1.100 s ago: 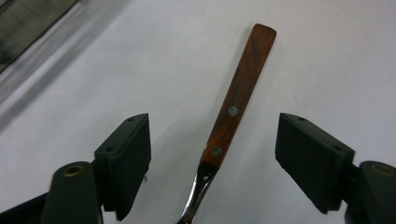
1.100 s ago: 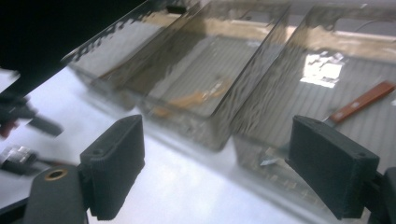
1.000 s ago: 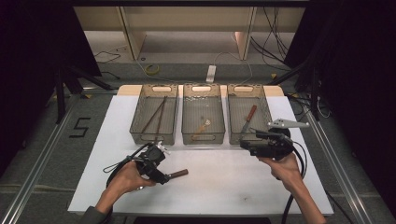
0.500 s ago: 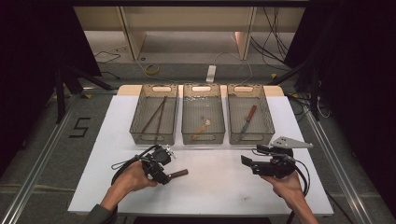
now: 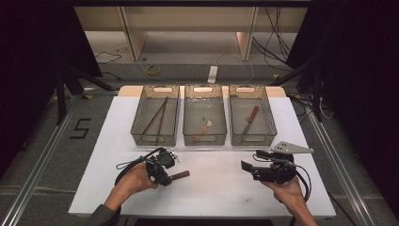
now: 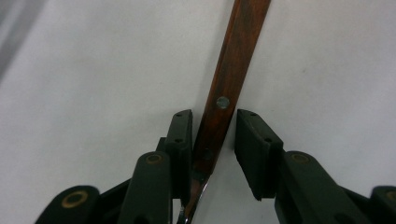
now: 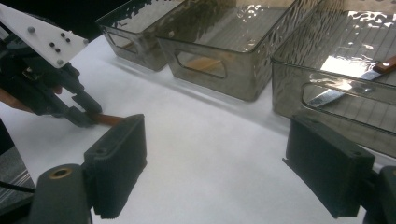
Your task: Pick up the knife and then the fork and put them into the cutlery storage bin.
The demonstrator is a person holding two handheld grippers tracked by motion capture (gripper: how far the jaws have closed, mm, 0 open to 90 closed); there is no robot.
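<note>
High view: the left hand (image 5: 134, 181) holds the left gripper (image 5: 165, 174) low on the white table (image 5: 94, 155), over a wooden-handled knife (image 5: 179, 175). The right hand (image 5: 284, 190) holds the right gripper (image 5: 245, 165) above the table's right side, pointing left. Three mesh baskets (image 5: 204, 136) stand in a row at the far edge; beyond them lie a grey floor and cables.

Left gripper view: the jaws stand slightly apart around the knife handle (image 6: 227, 88); one pad touches it, the other stands just clear.

Right gripper view: the jaws gape wide, holding nothing. The right basket (image 7: 327, 84) contains a second knife (image 7: 345, 88).
</note>
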